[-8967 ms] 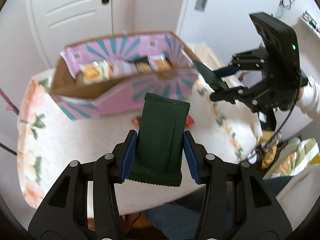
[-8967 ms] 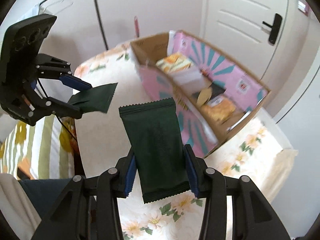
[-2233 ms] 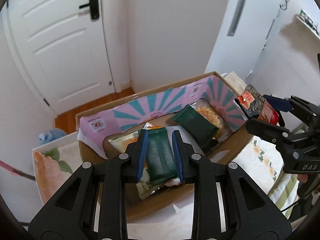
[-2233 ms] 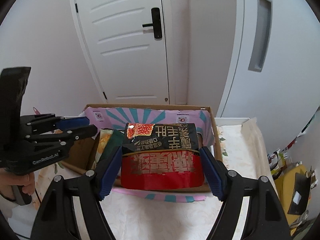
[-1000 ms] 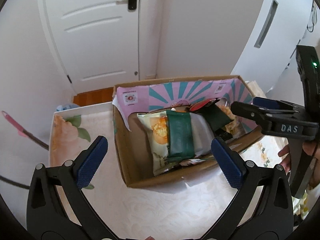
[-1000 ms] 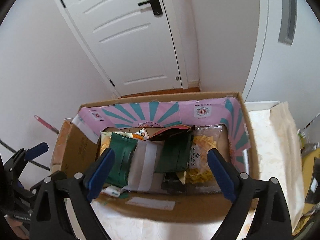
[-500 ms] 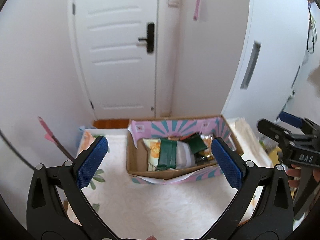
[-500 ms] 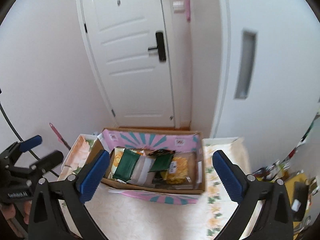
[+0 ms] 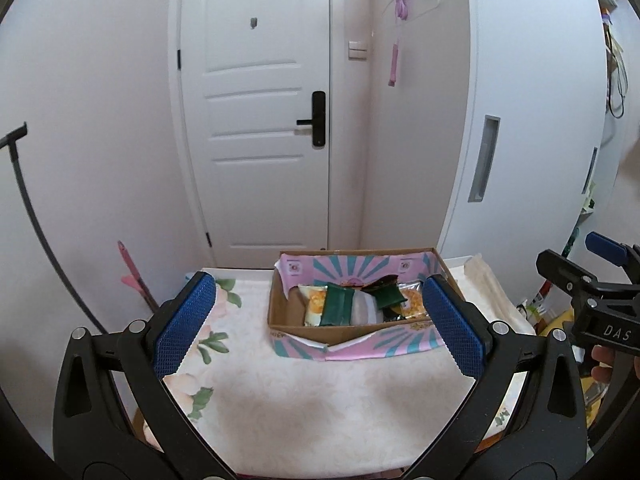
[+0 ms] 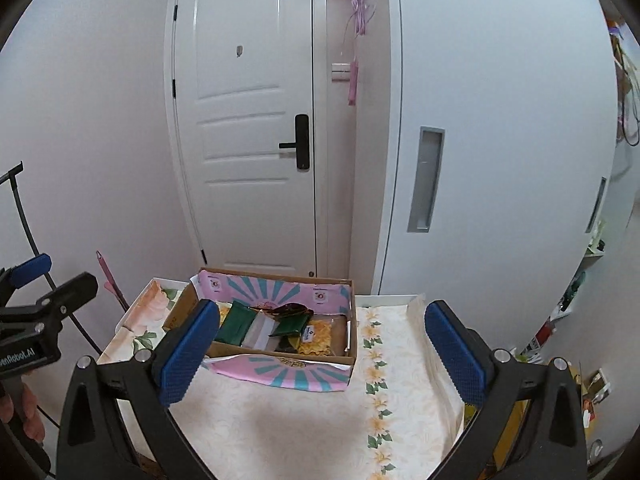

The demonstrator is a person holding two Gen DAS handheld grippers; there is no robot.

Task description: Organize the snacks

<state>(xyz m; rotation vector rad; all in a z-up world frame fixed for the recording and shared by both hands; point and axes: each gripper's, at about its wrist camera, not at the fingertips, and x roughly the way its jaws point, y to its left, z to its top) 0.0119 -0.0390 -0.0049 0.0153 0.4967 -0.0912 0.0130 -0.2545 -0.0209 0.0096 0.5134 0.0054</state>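
A white panelled door (image 9: 256, 128) and a white sliding door (image 10: 480, 168) stand behind your tabletop (image 9: 304, 400), which wears a pale floral cloth. The cardboard box (image 9: 352, 338) with pink and teal flaps sits toward the back of the tabletop. Inside lie the snacks: a dark green packet (image 9: 338, 309) over a yellow packet (image 9: 314, 308), a second green packet (image 10: 291, 326) and a clear bag of yellow pieces (image 10: 320, 336). Your left gripper (image 9: 320, 328) has its fingers spread wide, holding nothing. Your right gripper (image 10: 322, 354) is likewise wide apart and empty, well short of the box.
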